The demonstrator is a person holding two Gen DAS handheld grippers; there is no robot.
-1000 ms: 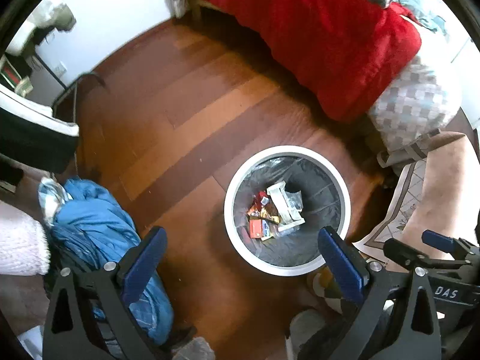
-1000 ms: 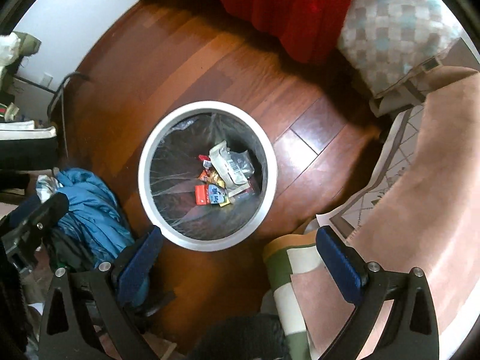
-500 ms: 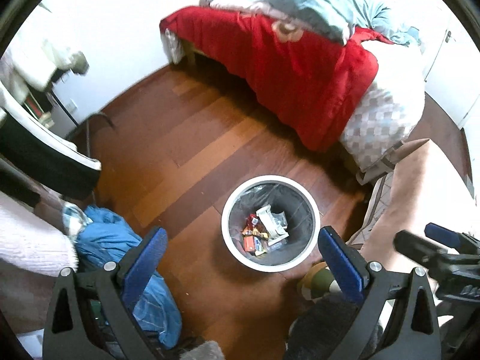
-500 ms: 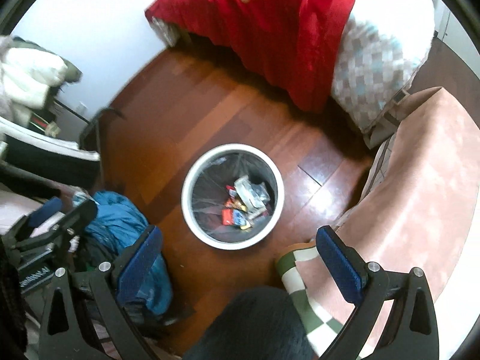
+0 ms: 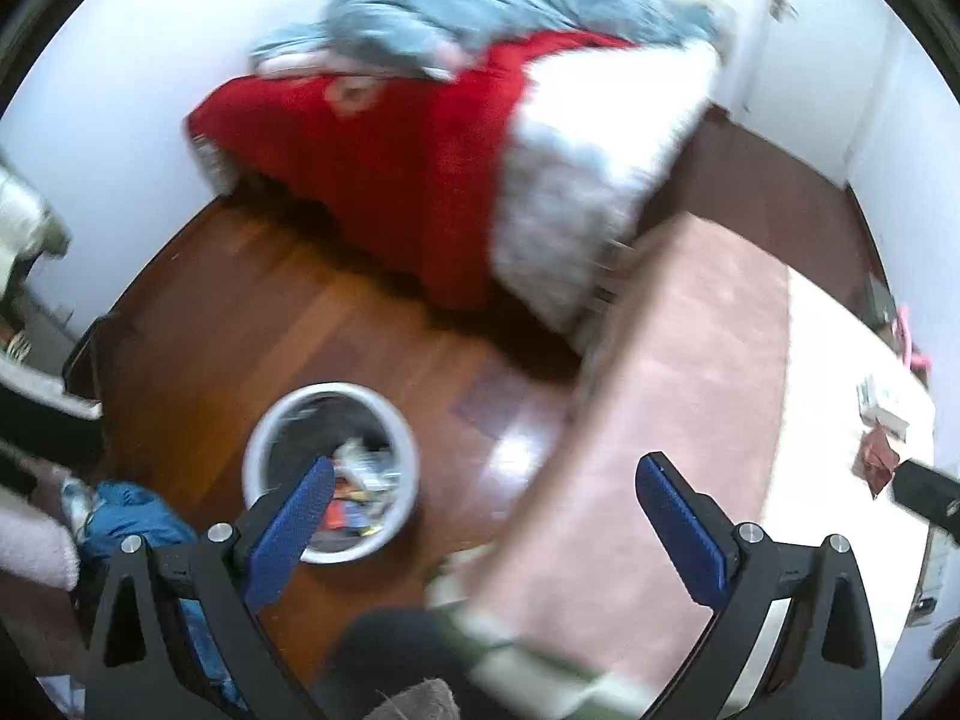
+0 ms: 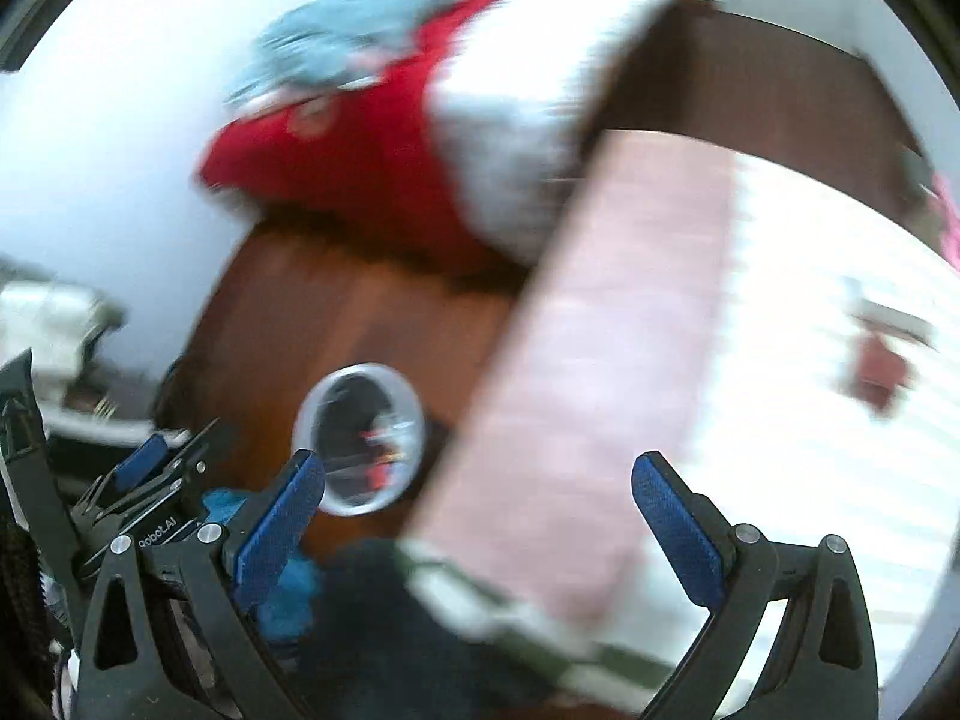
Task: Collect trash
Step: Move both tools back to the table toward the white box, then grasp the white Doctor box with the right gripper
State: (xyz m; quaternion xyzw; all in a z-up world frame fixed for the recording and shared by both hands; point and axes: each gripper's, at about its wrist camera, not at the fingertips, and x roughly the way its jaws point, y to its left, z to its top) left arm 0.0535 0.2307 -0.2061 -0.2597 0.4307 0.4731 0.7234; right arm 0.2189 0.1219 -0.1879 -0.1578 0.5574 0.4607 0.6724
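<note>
Both the left hand-held gripper (image 5: pixel 483 519) and the right hand-held gripper (image 6: pixel 477 507) are spread wide, holding nothing. The white trash bin (image 5: pixel 264 450) stands on the wooden floor (image 5: pixel 252 324), wrappers inside. A reddish wrapper (image 5: pixel 877 457) lies on the white counter (image 5: pixel 840 360), well apart from the bin.

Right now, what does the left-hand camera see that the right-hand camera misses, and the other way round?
Only the left view shows the blue clothing on the floor by the bin clearly, plus a small heap of wrappers on the white surface in fair detail. Only the right view shows the whole left tool from outside, low at its left edge. Both share the white trash bin with litter inside, the red blanket, the wooden floor and the pink cover. Each camera's own tool stands open and empty; the right view is blurrier.
</note>
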